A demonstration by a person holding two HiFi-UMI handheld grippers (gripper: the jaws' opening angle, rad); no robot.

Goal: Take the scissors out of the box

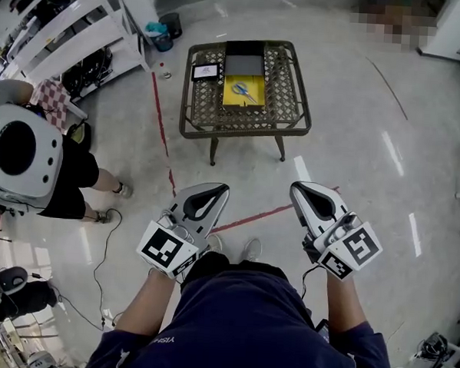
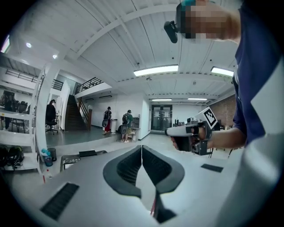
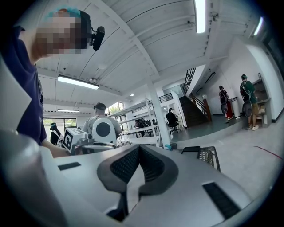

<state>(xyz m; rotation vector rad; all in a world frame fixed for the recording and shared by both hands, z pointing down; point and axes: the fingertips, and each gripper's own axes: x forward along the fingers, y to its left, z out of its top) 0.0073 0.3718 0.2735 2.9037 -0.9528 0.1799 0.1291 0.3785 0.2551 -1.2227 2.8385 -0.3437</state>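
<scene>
Scissors [image 1: 243, 88] lie in the yellow box [image 1: 228, 99] on the table [image 1: 240, 129]. Left gripper [image 1: 220, 190] and right gripper [image 1: 296, 187], both closed and empty, hang well apart from it, so removal is left to do.

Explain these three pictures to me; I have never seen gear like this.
There is no robot here: a person holds a two-jaw tool in each hand. The head view comes from a camera on the person's head, looking down at the left tool and the right tool. The other two views come from cameras riding on each tool, looking along its jaws. Both tools are shut and hold nothing. Ahead stands a low table. On it lies an open box with blue-handled scissors inside, not yet touched.
</scene>
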